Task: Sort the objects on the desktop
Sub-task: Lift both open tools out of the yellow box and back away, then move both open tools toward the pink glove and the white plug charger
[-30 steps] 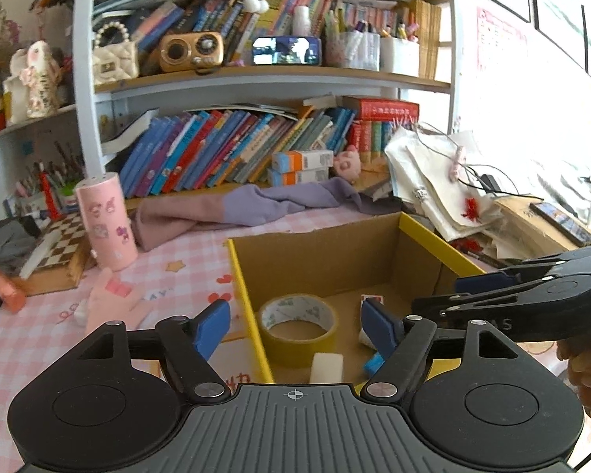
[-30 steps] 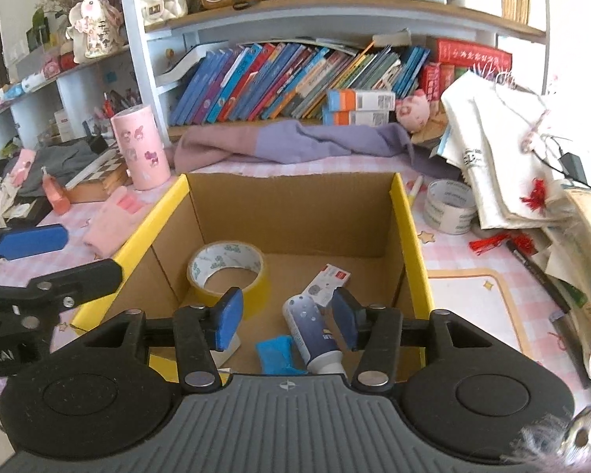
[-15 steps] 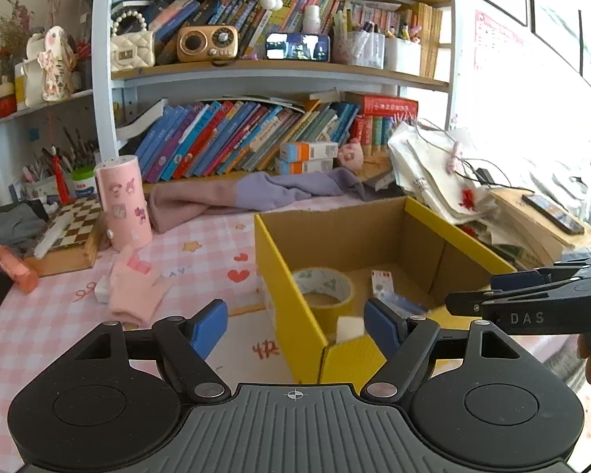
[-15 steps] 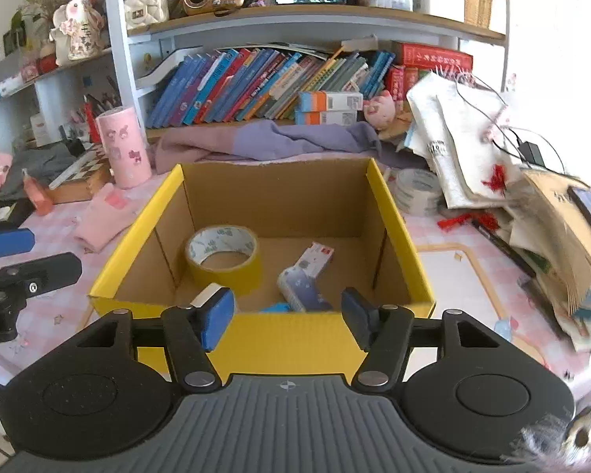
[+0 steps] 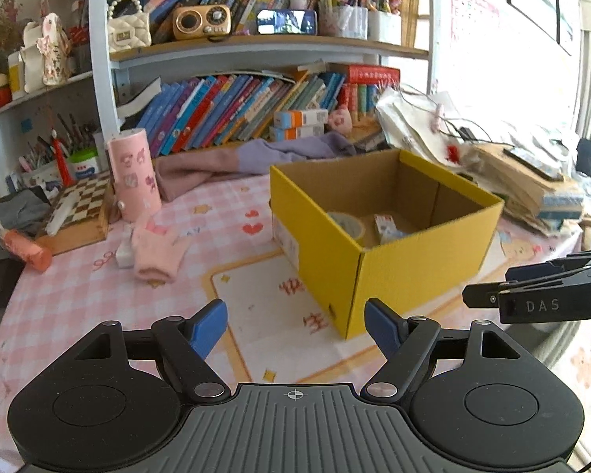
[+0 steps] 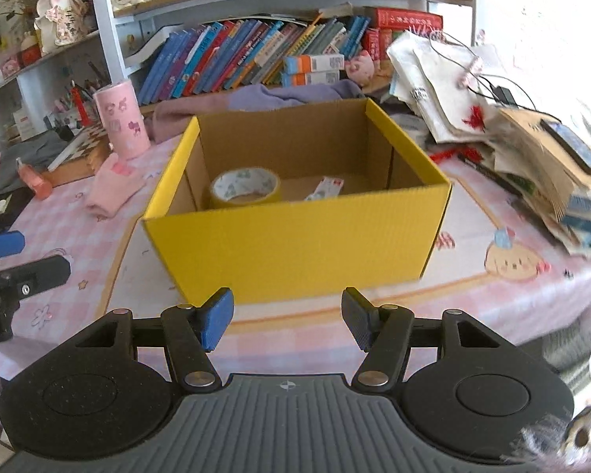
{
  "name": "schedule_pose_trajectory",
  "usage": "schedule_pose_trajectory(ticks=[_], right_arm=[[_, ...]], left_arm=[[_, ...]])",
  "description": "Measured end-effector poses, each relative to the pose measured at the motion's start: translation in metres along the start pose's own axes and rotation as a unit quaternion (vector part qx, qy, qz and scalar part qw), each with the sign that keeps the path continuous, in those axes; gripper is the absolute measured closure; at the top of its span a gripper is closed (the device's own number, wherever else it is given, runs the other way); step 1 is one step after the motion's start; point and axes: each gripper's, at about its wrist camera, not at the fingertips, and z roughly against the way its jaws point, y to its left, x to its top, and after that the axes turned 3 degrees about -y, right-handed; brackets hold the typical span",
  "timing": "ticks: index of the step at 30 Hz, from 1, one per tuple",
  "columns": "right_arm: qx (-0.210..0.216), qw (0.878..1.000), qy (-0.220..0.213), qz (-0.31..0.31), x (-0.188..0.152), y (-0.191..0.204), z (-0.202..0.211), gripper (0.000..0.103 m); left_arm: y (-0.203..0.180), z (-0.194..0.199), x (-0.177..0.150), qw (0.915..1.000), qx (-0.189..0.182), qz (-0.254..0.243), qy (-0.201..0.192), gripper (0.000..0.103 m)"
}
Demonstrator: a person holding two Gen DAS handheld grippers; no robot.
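Two tongs, both spread wide and holding nothing: left tongs (image 5: 295, 325) at lower centre of the left view, right tongs (image 6: 287, 321) at lower centre of the right view, each hanging short of the yellow box (image 6: 295, 236). Mid-frame, box standing upright on the pink tabletop (image 5: 78, 299), with a tape roll (image 6: 245, 186) and a small packet (image 6: 324, 188) lying inside. Left of the box, a pink sock (image 5: 153, 252) flat on the cloth, just beside a pink cup (image 5: 134, 175); probably next for sorting. Best done by approaching low, straddling the sock's middle, pinching through both layers, lifting clear of the cup, then releasing above the box opening, not over its rim.
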Motion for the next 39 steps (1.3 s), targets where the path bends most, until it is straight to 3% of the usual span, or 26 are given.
schedule_pose_trajectory(ticks=[8, 19, 39], right_arm=[[-0.006, 1.0, 0.02, -0.008, -0.026, 0.03, 0.013, 0.045], [0.006, 1.0, 0.02, -0.001, -0.044, 0.075, 0.022, 0.045], [0.082, 0.992, 0.039, 0.085, -0.051, 0.169, 0.009, 0.044]], left_arm=[[0.011, 0.017, -0.019, 0.9996, -0.024, -0.002, 0.013, 0.023], [0.037, 0.04, -0.035, 0.9993, -0.022, -0.019, 0.022, 0.023], [0.094, 0.075, -0.062, 0.9991, 0.032, 0.018, 0.023, 0.018]])
